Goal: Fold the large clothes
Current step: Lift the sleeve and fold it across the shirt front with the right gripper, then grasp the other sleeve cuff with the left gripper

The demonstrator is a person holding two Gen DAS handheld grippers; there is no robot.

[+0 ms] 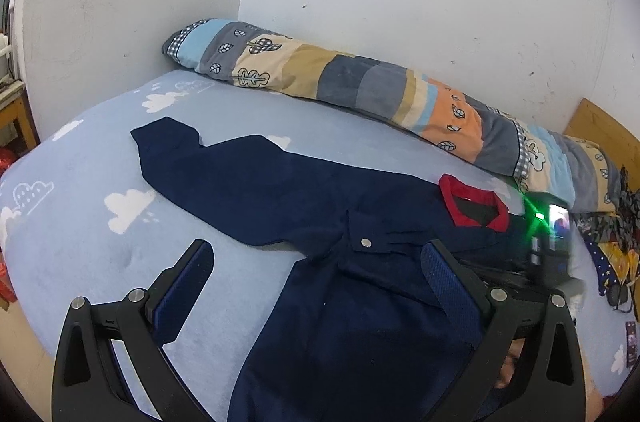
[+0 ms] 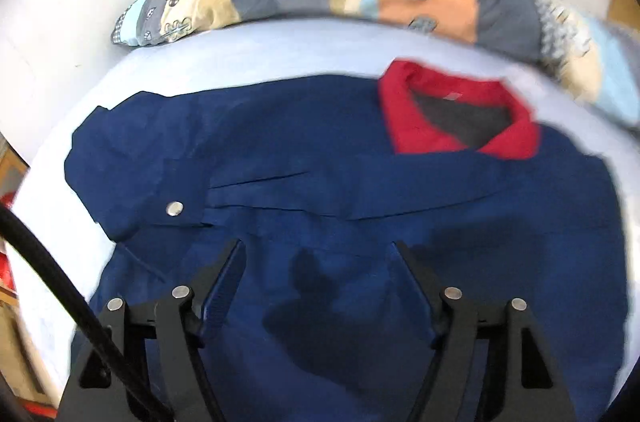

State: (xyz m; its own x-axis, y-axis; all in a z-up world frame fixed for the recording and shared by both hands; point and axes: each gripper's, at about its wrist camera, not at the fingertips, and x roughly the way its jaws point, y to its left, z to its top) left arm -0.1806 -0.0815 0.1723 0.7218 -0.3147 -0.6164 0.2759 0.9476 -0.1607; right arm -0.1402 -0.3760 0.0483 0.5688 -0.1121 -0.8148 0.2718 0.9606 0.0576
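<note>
Right wrist view: our right tongs (image 2: 320, 274) hover released over the navy jacket (image 2: 320, 182) spread flat on the bed (image 1: 80, 222) for folding; our left tongs (image 1: 320, 278) gape empty too.

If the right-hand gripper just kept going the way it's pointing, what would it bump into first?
Most likely the navy blue jacket with the red collar: the open right gripper points down at its front panel, nothing between. Depth is hard to judge.
</note>
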